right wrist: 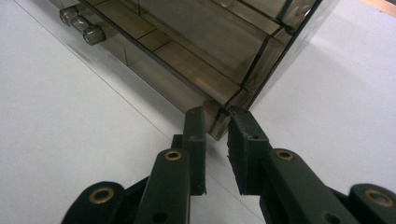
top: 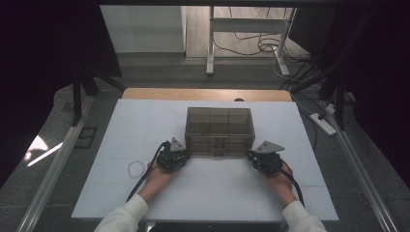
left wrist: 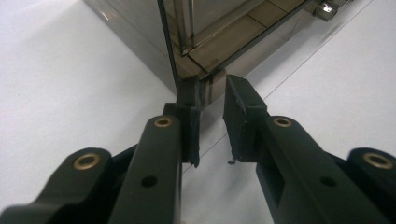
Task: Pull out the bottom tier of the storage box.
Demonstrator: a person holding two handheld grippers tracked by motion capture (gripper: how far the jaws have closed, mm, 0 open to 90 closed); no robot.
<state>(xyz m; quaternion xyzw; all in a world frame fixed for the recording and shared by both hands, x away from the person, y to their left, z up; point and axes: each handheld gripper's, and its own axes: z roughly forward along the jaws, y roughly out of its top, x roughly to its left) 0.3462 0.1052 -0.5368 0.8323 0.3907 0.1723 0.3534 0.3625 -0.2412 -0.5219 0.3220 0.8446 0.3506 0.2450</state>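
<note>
One smoked transparent drawer box stands at the frame's centre, long axis left-right, its two knobs facing the lower edge. Two grippers flank its near corners: left gripper and right gripper, jaws slightly apart around each corner. White table lies open below.

Open white table in front of the box, clear for passing between the left gripper and right gripper. Blocked ahead by the box's near corners, tight against both pairs of jaws. Free room left, right and behind the box; cable loop lying left-front.
</note>
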